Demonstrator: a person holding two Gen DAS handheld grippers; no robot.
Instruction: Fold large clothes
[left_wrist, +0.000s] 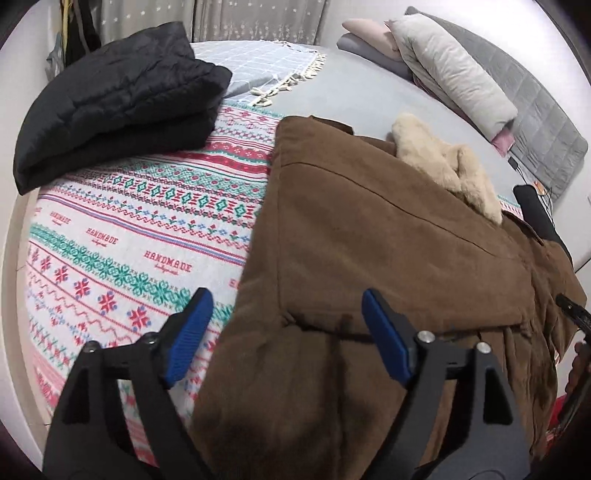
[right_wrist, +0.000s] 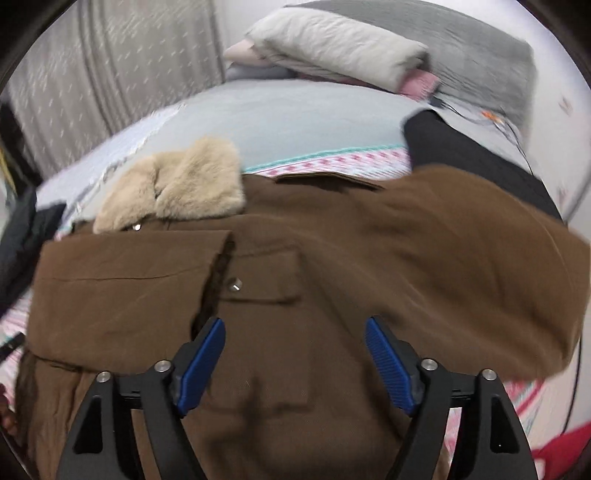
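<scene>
On the bed's patterned red-and-teal knitted blanket (left_wrist: 122, 236) lay the brown suede-like coat with a cream fur collar (left_wrist: 388, 251), one sleeve folded across its front. Above it, the left gripper (left_wrist: 286, 332) and the right gripper (right_wrist: 295, 354) both hung with blue-padded fingers spread wide, holding nothing. A folded black quilted jacket (left_wrist: 114, 99) sat well apart.

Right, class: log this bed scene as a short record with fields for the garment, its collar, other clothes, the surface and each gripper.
garment: brown coat, lying partly folded on the bed
collar: beige fur collar, at the coat's far end
other clothes: folded black jacket, apart from the coat, to its left
surface: patterned blanket under both
left gripper: open, holding nothing, over the coat's left edge
right gripper: open, holding nothing, above the coat
</scene>
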